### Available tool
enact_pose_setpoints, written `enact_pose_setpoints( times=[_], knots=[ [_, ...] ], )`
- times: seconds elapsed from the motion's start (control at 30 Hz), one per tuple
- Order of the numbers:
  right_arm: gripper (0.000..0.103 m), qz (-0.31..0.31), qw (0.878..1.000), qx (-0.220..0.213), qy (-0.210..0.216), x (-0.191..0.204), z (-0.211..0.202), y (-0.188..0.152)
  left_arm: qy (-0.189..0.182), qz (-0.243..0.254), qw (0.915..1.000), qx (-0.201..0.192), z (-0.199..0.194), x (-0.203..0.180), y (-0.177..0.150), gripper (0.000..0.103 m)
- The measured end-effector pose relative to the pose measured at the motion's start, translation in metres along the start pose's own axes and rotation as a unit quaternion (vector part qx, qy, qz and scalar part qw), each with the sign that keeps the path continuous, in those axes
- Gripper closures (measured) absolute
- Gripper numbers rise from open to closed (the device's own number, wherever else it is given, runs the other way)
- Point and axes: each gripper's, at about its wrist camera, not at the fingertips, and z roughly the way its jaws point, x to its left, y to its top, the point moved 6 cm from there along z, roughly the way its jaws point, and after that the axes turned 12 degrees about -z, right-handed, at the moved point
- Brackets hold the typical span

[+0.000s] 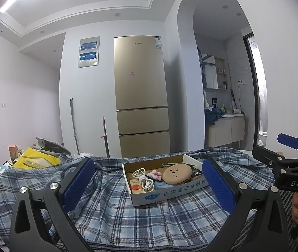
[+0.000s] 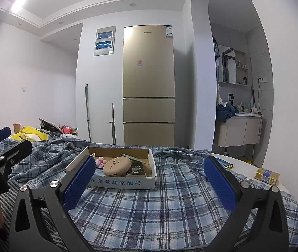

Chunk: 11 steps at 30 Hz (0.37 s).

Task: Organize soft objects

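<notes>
A blue plaid shirt (image 1: pixel 115 210) lies spread over the table; it also shows in the right wrist view (image 2: pixel 149 210). On it stands an open cardboard box (image 1: pixel 170 193) (image 2: pixel 123 182) holding a round tan plush (image 1: pixel 176 175) (image 2: pixel 117 166), a small pink soft toy (image 1: pixel 156 174) (image 2: pixel 100 161), a white cable (image 1: pixel 143 178) and small packets. My left gripper (image 1: pixel 149 187) is open and empty, just in front of the box. My right gripper (image 2: pixel 149 180) is open and empty, in front of the box too.
A yellow bag (image 1: pixel 36 159) and clutter lie at the far left. A blue lighter (image 2: pixel 223 162) and a gold packet (image 2: pixel 266 176) lie on the white tabletop (image 2: pixel 243 166) at right. A gold fridge (image 1: pixel 141 96) stands behind.
</notes>
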Motion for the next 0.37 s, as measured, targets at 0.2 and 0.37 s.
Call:
enact_pose_setpoints(
  times=[0.2, 0.37],
  knots=[
    [0.0, 0.0, 1.0, 0.001, 0.0, 0.0005, 0.0, -0.0002, -0.001, 0.0, 1.0, -0.002, -0.0002, -0.0002, 0.0004, 0.0],
    [0.0, 0.005, 1.0, 0.013, 0.003, -0.0013, 0.004, -0.0023, 0.0, 0.0, 1.0, -0.001, -0.0004, -0.0005, 0.0002, 0.0]
  ],
)
